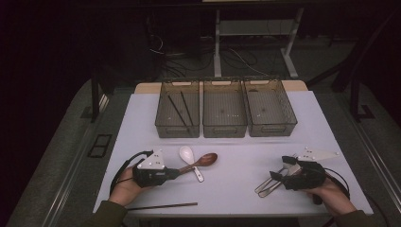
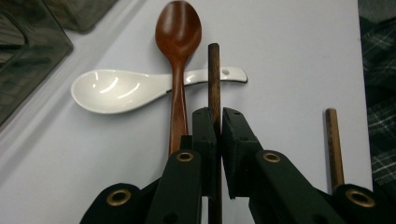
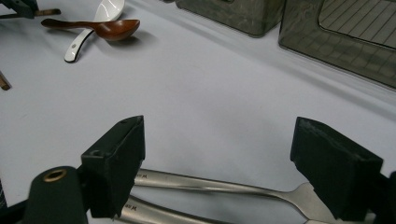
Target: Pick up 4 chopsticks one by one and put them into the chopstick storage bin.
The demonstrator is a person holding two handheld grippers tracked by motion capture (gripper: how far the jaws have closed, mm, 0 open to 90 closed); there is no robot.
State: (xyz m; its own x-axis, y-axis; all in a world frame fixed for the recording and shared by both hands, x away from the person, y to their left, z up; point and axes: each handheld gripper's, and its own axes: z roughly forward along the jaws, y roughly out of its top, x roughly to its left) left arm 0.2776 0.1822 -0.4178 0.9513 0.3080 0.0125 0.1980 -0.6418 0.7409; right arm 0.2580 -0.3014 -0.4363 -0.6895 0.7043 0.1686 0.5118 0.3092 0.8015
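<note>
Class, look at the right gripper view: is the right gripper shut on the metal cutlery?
No, the right gripper has its jaws wide apart, and the metal cutlery handles lie on the table between them, ungripped.

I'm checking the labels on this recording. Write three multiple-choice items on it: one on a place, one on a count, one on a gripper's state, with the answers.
1. Where do the two dark chopsticks lie among the three bins?
A. left bin
B. middle bin
C. right bin

2. How many spoons lie on the table?
A. one
B. two
C. four

3. How does the left gripper stand?
A. wide open over a fork
B. shut on a chopstick
C. shut on the white spoon

Answers:
1. A, the high view shows both sticks in the left bin.
2. B, a wooden spoon lies across a white spoon.
3. B, its jaws clamp the chopstick in the left gripper view, while the right gripper stands open over steel cutlery handles.
</note>
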